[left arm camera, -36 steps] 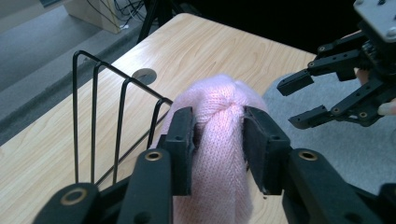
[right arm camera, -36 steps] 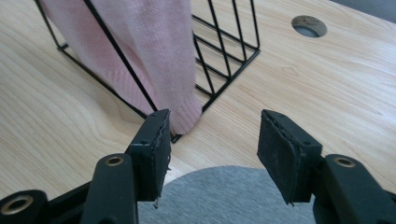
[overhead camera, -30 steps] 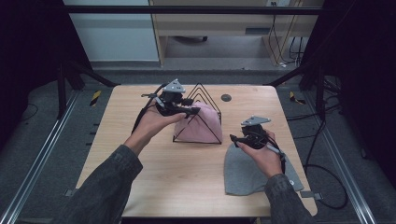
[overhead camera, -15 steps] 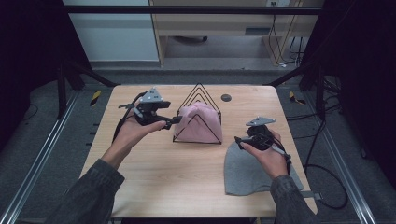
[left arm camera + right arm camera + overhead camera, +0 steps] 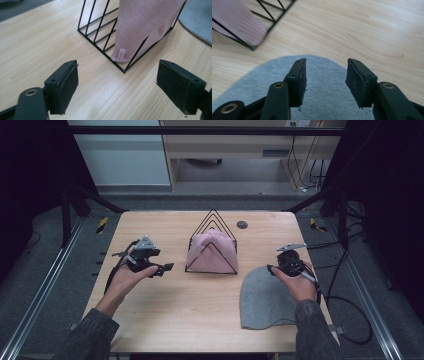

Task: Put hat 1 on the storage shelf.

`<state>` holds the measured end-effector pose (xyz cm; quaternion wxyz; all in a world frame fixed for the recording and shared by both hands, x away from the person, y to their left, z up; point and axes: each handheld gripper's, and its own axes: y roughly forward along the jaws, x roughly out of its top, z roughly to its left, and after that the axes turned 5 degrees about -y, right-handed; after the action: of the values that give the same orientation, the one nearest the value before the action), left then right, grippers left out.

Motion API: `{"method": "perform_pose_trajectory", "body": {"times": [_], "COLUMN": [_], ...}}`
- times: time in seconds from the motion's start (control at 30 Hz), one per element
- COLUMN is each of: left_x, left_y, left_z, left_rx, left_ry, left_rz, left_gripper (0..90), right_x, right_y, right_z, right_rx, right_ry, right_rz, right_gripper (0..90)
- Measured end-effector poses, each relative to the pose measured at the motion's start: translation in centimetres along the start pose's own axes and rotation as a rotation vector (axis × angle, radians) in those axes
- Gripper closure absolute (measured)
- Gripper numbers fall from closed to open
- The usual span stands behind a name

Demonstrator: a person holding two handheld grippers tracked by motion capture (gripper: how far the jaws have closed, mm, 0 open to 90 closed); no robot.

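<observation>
Grey knit hat (image 5: 267,297) lies flat on the counter (image 5: 200,315) under the right tool (image 5: 280,270), whose jaws have just been closing, partly apart, nothing yet pinched; pink hat (image 5: 212,251) already sits draped in the wire rack (image 5: 212,227); the left tool (image 5: 167,268), just opened wide and empty, hangs beside the rack; one hat appears stowed, the grey one left.

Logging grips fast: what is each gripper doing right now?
Left gripper: open, jaws just widened, holding nothing.
Right gripper: open, jaws just narrowed, empty above the flat grey knitted hat.
</observation>
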<state>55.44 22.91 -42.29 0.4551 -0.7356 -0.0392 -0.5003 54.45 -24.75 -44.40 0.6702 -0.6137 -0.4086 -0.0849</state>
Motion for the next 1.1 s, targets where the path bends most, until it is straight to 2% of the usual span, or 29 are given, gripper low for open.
{"method": "perform_pose_trajectory", "body": {"times": [0.13,0.33,0.47,0.5,0.63,0.77,0.83,0.97,1.1], "left_x": [-0.8,-2.8,-4.3,-4.7,-5.8,-6.4,-6.6,-6.9,-7.0], "left_y": [0.3,0.7,0.5,0.4,0.0,-0.7,-1.0,-1.1,-1.0], "left_z": [-0.5,-1.4,-1.6,-1.6,-1.7,-1.5,-1.3,-1.0,-1.0], "left_rx": [-0.001,0.005,0.018,0.018,0.036,0.049,0.059,0.072,0.073], "left_ry": [-0.032,-0.021,-0.047,-0.064,-0.073,-0.105,-0.107,-0.120,-0.122], "left_rz": [0.001,0.045,0.058,0.065,0.088,0.078,0.081,0.092,0.095], "left_gripper": [13.4,8.6,8.3,8.3,8.4,8.3,8.3,8.3,8.4], "right_x": [-0.2,-0.1,0.0,-0.1,-0.6,-1.4,-1.7,-2.2,-2.6], "right_y": [0.6,0.6,0.5,0.5,0.7,0.8,0.8,0.7,0.7], "right_z": [-0.8,-1.5,-2.2,-2.5,-3.7,-4.8,-5.1,-5.2,-5.0], "right_rx": [-0.004,0.005,0.017,0.016,0.020,0.035,0.038,0.051,0.058], "right_ry": [0.012,0.004,0.003,0.006,0.010,0.024,0.031,0.037,0.060], "right_rz": [0.015,0.002,-0.003,-0.005,0.022,0.035,0.032,0.031,0.037], "right_gripper": [48.5,39.1,33.1,33.2,42.1,47.8,49.3,48.8,40.4]}}
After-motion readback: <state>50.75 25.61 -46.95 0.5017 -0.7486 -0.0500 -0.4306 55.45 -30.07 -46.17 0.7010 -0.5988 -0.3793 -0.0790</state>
